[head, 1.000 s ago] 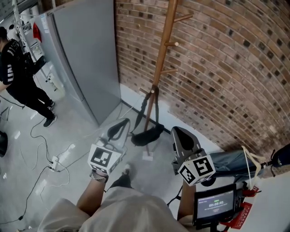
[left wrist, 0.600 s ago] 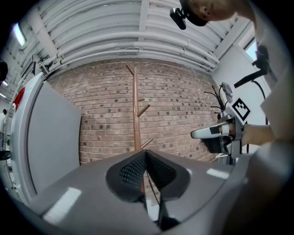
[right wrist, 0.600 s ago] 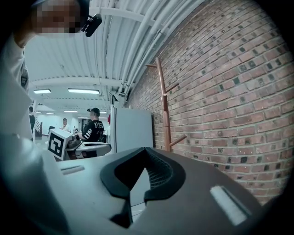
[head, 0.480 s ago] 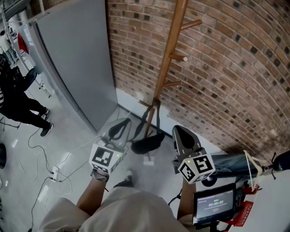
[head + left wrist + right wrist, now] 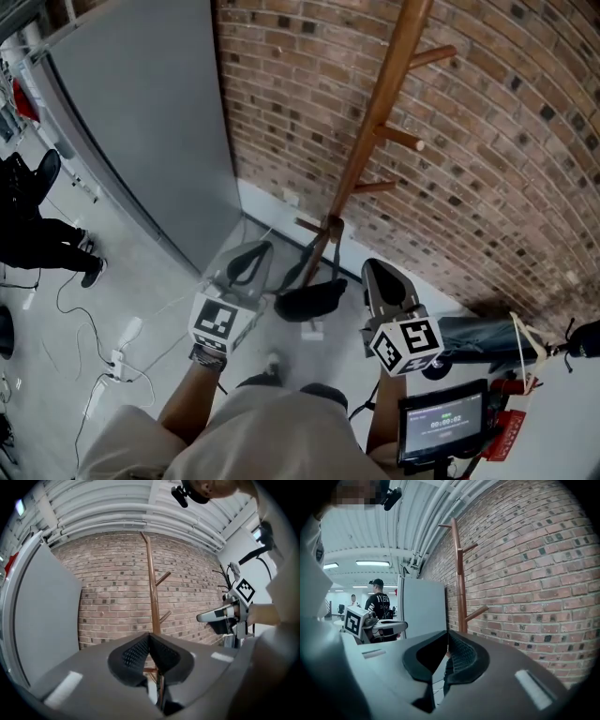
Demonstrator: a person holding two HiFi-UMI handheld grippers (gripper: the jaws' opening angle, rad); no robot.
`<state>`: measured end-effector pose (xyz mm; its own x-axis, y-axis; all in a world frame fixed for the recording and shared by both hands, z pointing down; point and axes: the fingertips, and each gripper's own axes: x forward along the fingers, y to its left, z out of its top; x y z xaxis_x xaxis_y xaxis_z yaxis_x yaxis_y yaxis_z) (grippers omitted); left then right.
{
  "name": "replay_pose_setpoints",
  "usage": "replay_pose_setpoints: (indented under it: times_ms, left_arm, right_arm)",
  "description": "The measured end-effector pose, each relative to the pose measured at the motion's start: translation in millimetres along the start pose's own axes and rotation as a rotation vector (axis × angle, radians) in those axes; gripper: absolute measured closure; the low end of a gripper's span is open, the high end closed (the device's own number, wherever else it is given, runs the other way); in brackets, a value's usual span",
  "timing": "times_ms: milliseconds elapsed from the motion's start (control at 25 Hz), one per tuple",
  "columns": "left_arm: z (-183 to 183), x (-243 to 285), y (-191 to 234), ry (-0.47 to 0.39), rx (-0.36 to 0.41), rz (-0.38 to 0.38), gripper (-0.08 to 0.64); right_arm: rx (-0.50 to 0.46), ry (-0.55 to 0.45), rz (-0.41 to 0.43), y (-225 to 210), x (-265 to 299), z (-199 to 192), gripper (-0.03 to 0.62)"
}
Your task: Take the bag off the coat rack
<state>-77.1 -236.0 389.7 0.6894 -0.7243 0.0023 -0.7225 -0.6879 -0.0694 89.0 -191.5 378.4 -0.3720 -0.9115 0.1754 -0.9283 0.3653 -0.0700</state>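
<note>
A tall wooden coat rack (image 5: 377, 139) stands against the brick wall; it shows too in the left gripper view (image 5: 151, 588) and the right gripper view (image 5: 461, 578). A black bag (image 5: 308, 298) hangs by its strap from a low peg (image 5: 330, 225) on the rack. My left gripper (image 5: 255, 247) is held just left of the bag, shut and empty. My right gripper (image 5: 376, 268) is just right of the bag, also shut with nothing between its fingers. Neither touches the bag or the rack.
A grey cabinet (image 5: 141, 122) stands to the left of the rack. A person in black (image 5: 37, 225) stands at far left, near cables and a power strip (image 5: 117, 352) on the floor. A device with a screen (image 5: 442, 427) and a scooter-like frame (image 5: 525, 337) sit at lower right.
The view has tilted and shifted right, so the rack now leans right in frame. Both grippers have kept their places on either side of the bag, shut throughout.
</note>
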Motion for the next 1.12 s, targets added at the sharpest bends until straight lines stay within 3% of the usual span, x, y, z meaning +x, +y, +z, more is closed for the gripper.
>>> replay_pose_setpoints:
  times_ms: [400,720,1120]
  left_arm:
    - [-30,27,4,0.036,-0.055,-0.064,0.514]
    - [-82,42,-9,0.151,-0.08,-0.071,0.466]
    - [-133,64,-16,0.237,-0.092,-0.063,0.433]
  right_arm:
    - [0.021,0.08,-0.034,-22,28,-29,0.548]
    - [0.027,0.171,0.007,-38,49,-65,0.517]
    - [0.062,0.255,0.075,-52,79,-108,0.486]
